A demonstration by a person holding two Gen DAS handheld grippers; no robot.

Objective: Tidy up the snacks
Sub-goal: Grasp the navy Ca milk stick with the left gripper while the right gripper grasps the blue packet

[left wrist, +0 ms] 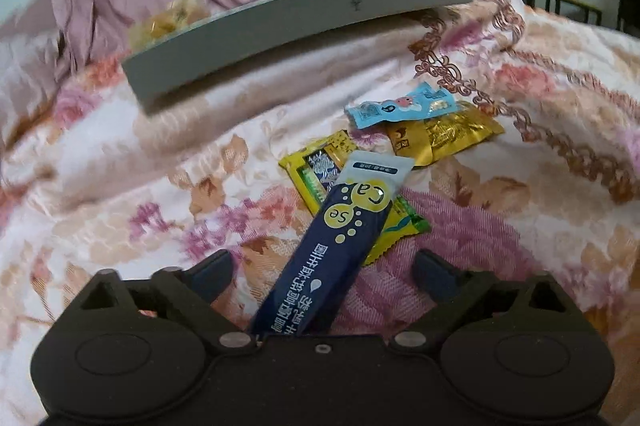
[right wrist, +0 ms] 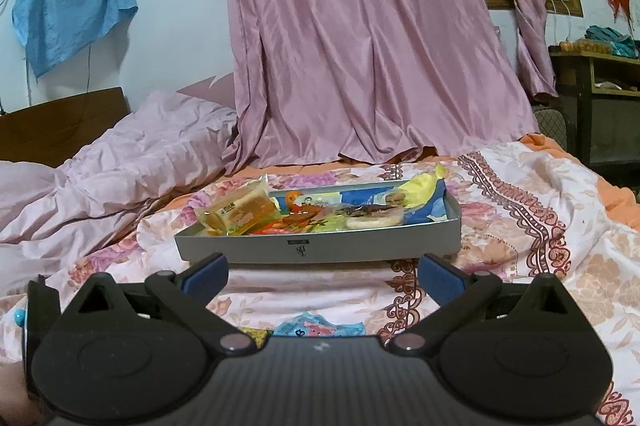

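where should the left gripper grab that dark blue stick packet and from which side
Probably across its narrow width at the dark blue middle of the dark blue stick packet, coming straight ahead from the near end. It lies long and flat on the bedspread, already between the open left gripper, its far end over the yellow packet.

"Ca" and "Se" in yellow circles on dark blue stick sachet (left wrist: 340, 226), small unreadable logo on grey box (right wrist: 320, 242)

Four loose packets (left wrist: 362, 186) (one tray (right wrist: 320, 246)).
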